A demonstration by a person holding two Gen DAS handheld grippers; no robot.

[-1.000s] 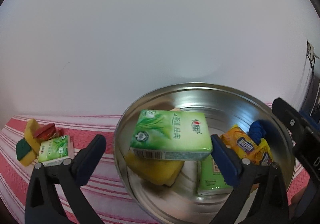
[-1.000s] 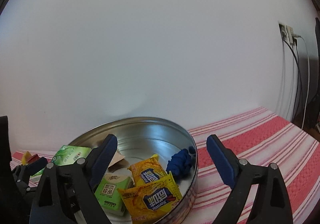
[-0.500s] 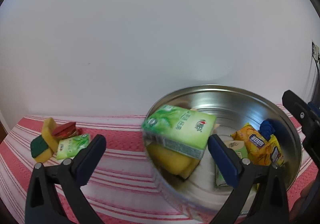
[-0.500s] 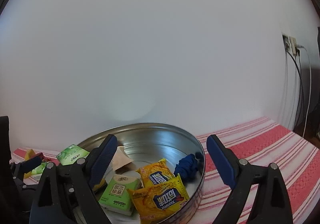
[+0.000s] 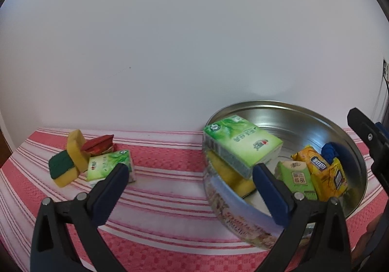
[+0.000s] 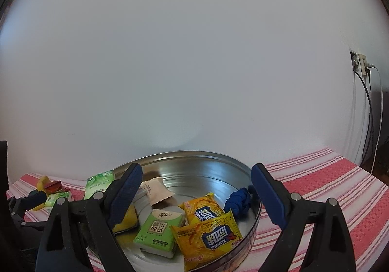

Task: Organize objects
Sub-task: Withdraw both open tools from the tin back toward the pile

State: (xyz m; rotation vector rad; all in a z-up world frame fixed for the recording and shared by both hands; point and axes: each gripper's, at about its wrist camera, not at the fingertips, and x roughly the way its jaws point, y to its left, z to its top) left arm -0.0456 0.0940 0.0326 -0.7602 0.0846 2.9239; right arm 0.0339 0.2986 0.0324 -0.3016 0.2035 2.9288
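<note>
1. The green tissue pack (image 5: 110, 168) lies on the striped cloth (image 5: 170, 199), just past the left gripper (image 5: 188, 179)'s left fingertip, beside two sponges and a red wrapper.
2. Left jaws gape empty.
3. The right gripper (image 6: 197, 189) hangs wide open, empty, over the round tin (image 6: 209, 157) of packets.

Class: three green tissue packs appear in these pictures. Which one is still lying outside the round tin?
The small green pack on the striped cloth, beside the sponges. The other two, the big pack and the light-green one, sit inside the tin.
</note>
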